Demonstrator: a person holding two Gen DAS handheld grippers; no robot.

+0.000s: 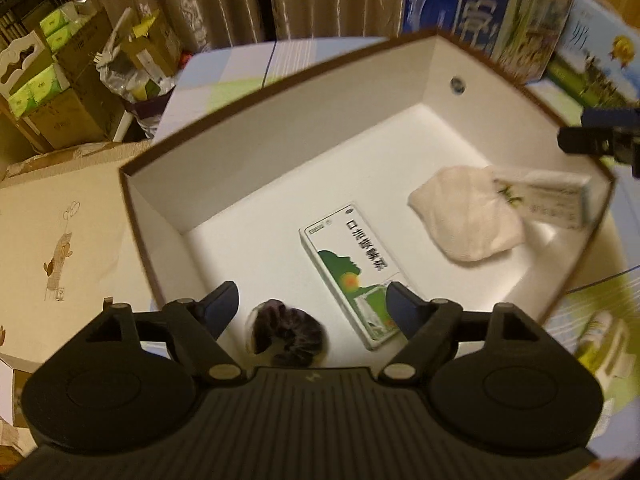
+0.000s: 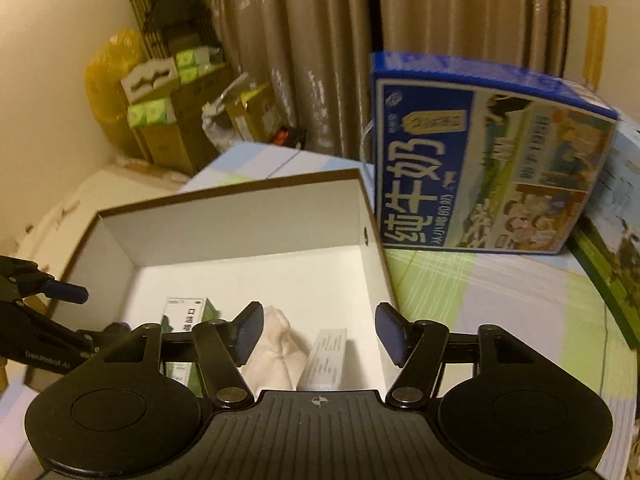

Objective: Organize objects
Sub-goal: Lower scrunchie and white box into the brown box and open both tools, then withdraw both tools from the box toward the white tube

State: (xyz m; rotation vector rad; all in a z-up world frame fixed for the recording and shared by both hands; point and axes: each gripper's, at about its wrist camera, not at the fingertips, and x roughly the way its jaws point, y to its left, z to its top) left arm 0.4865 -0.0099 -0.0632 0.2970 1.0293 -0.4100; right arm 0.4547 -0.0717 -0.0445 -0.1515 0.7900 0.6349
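Note:
A white open box with a brown rim [image 1: 280, 136] [image 2: 256, 224] stands on the bed. Inside lie a green-and-white medicine carton [image 1: 352, 268] [image 2: 186, 312], a dark scrunchie [image 1: 290, 332], a cream sock [image 1: 468, 212] [image 2: 276, 356] and a small white carton [image 1: 548, 200] [image 2: 326, 360] leaning on the box wall. My left gripper [image 1: 312, 308] hangs open over the near end of the box, the scrunchie just below its gap. My right gripper [image 2: 318, 334] is open above the sock and small carton, holding nothing. Its tip shows at the left wrist view's right edge.
A blue milk case [image 2: 480, 164] [image 1: 492, 20] stands right behind the box on the checked bedsheet [image 2: 500, 292]. A small bottle box [image 1: 600, 340] lies on the sheet outside the white box. Cardboard cartons and tissue packs [image 1: 52, 92] pile up by the curtains.

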